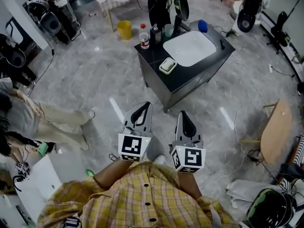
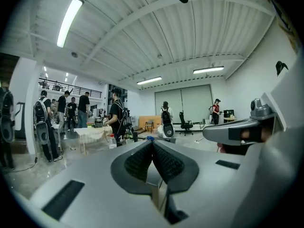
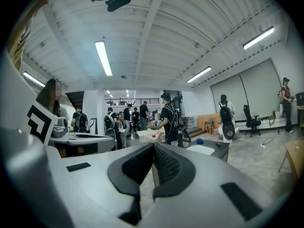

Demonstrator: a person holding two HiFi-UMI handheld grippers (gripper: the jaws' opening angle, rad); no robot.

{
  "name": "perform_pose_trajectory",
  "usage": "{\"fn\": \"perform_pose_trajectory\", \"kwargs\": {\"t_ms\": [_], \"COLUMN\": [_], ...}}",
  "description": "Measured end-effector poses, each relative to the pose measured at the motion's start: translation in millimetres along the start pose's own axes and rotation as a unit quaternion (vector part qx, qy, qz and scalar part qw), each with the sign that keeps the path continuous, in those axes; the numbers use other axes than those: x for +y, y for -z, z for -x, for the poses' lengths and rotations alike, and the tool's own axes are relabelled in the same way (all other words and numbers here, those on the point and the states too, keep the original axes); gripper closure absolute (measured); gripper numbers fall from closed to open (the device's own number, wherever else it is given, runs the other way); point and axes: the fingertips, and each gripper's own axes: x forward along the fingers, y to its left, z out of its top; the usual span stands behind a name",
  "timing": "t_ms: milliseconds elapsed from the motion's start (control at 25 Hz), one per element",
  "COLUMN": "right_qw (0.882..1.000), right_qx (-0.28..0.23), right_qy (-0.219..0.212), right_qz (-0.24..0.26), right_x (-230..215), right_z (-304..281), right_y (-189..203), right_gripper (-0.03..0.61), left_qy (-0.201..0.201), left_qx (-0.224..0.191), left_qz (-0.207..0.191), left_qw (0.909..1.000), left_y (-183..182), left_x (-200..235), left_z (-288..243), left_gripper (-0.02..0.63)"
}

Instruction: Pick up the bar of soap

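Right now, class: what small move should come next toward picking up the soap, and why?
Probably step forward to the counter. The soap sits near the counter's front edge, apparently well out of reach, while the left tool and right tool are held shut and empty close to the body.

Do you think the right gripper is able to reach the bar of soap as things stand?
Probably not: the right gripper, jaws shut, hangs by the person's body; open floor separates it from the bar of soap.
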Motion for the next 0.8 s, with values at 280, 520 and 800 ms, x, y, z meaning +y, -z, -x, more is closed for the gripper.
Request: {"fn": "perform_pose_trajectory", "kwargs": {"t_ms": [280, 520, 800], "right_qw": [1.0, 0.999, 0.997], "right_qx": [0.004, 0.007, 0.005], "right_qy": [0.023, 0.046, 0.072], "right_qz": [0.014, 0.014, 0.017], "right_x": [-40, -74, -106], "right_z": [-116, -216, -317], "right_y": [-5, -30, -36], "right_gripper": [0.558, 0.558, 0.558], "left_qy": [0.026, 0.056, 0.099], "left_qx": [0.01, 0.028, 0.053], "left_qz": [0.013, 0.017, 0.026], "left_qw": [0.9995, 0.9978, 0.9933], "left_y": [10, 2, 24], "left_x": [54, 95, 130], "left_z": [-128, -226, -333], "left_gripper": [0.601, 0.601, 0.601]}}
